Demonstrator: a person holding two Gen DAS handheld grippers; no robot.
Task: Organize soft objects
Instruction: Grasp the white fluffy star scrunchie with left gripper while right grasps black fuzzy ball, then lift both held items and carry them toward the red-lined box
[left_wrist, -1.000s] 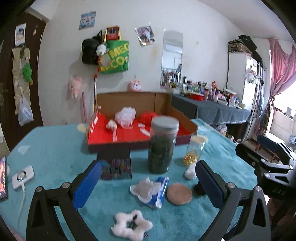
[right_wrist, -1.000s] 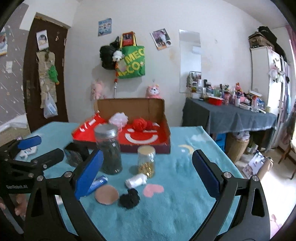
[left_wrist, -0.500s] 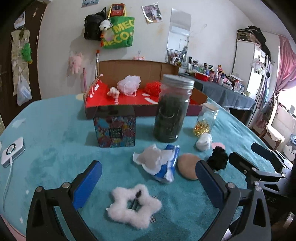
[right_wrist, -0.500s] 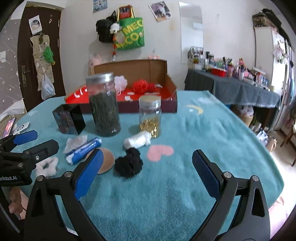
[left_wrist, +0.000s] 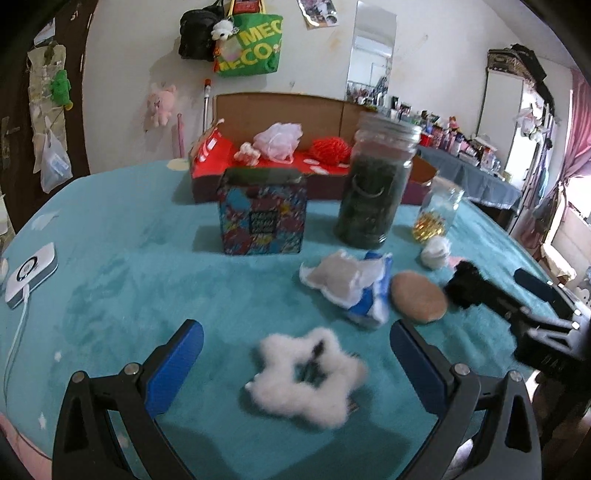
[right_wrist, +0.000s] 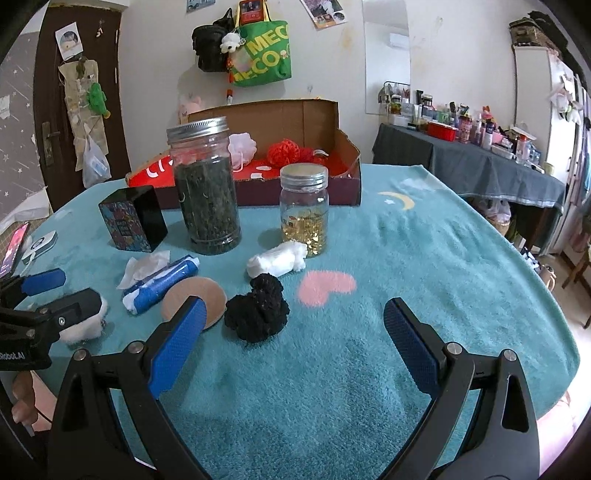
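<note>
Bench (right_wrist: 424, 258) was covered w/ a fluffy teal cloth showing a pink heart (right_wrist: 327, 287) and a yellow moon (right_wrist: 402, 199). Left gripper (left_wrist: 295, 350) hung low over the near edge, fingers wide apart, empty; white star-shaped fluffy scrunchie (left_wrist: 306, 380) lay on the cloth btwn them, blurred, no contact visible. Right gripper (right_wrist: 291, 332) also spread wide, holding nothing; black fuzzy scrunchie (right_wrist: 258, 310) sat just ahead of its left finger (right_wrist: 177, 343), apart from it. In the right wrist view, at 12 o'clock from the black scrunchie lay a white cotton roll (right_wrist: 277, 260), touching or nearly touching a small jar of gold bits (right_wrist: 303, 210). At 9 o'clock, a tan round pad (right_wrist: 195, 299), then a blue-white tube (right_wrist: 159, 286) w/ crumpled tissue (right_wrist: 142, 266) over it. Tall jar of dark leaves (right_wrist: 207, 188) w/ metal lid stood beyond, a patterned black box (right_wrist: 133, 218) to its 9 o'clock. Further back, an open cardboard box w/ red lining (right_wrist: 295, 147) held a pink mesh pouf (right_wrist: 242, 146) and a red knit ball (right_wrist: 284, 151). A white charger-like device w/ cable (left_wrist: 31, 269) lay far left on the cloth. Room: white wall w/ green tote bag (right_wrist: 262, 55), black bag (right_wrist: 208, 48), a mirror (right_wrist: 386, 62), photos; dark door (right_wrist: 74, 92) at left; side table in dark cloth (right_wrist: 480, 166) crowded w/ bottles at right; pink curtain (left_wrist: 576, 147).
</note>
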